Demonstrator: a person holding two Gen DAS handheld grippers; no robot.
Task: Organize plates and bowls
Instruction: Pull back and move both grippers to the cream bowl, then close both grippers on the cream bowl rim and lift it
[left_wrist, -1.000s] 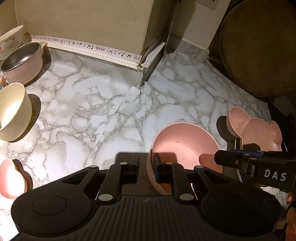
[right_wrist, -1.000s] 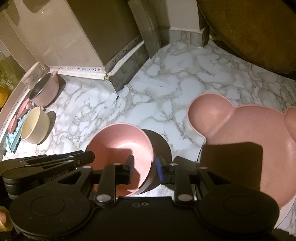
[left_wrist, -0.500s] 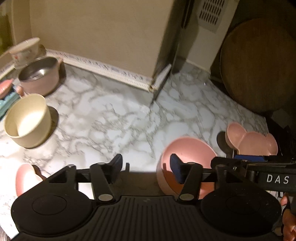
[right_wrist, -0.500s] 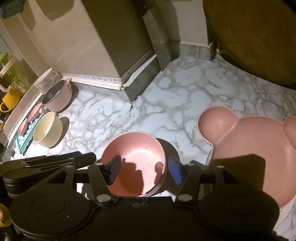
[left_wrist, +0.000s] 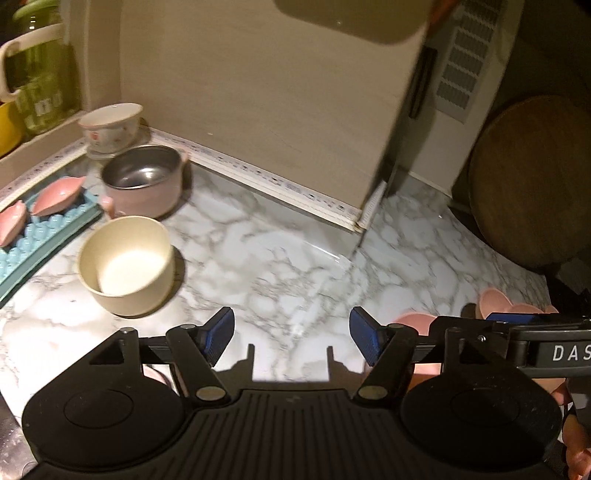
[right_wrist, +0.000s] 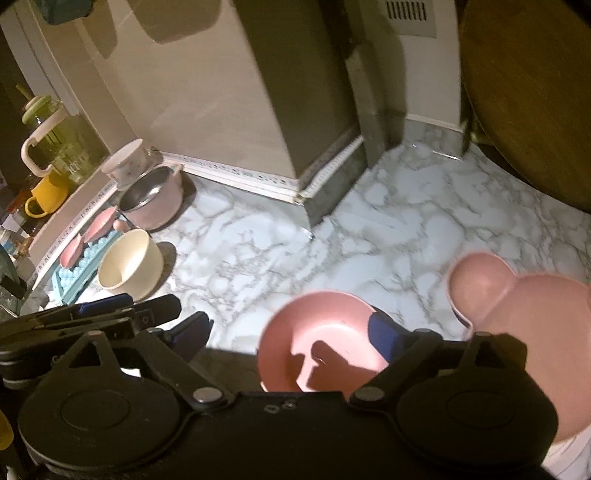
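A pink bowl (right_wrist: 317, 332) stands on the marble counter, just ahead of my right gripper (right_wrist: 291, 332), which is open and empty above it. A pink bear-shaped plate (right_wrist: 524, 314) lies to its right. My left gripper (left_wrist: 291, 332) is open and empty, raised above the counter; the pink bowl (left_wrist: 413, 319) shows only as a rim behind its right finger, and the bear plate (left_wrist: 495, 301) lies beyond. A cream bowl (left_wrist: 125, 264) stands to the left, also in the right wrist view (right_wrist: 129, 264).
A steel-lined pink pot (left_wrist: 142, 181), a floral bowl (left_wrist: 110, 127) and a blue mat with pink dishes (left_wrist: 40, 221) sit at the left. A glass jug (right_wrist: 55, 140) and yellow mug (right_wrist: 46, 194) stand on the ledge. A round wooden board (left_wrist: 532, 177) leans at the right.
Both grippers have opened wide, let go of the pink bowl and pulled back and up. The left view has swung left, so the bowl sits mostly behind the right finger.
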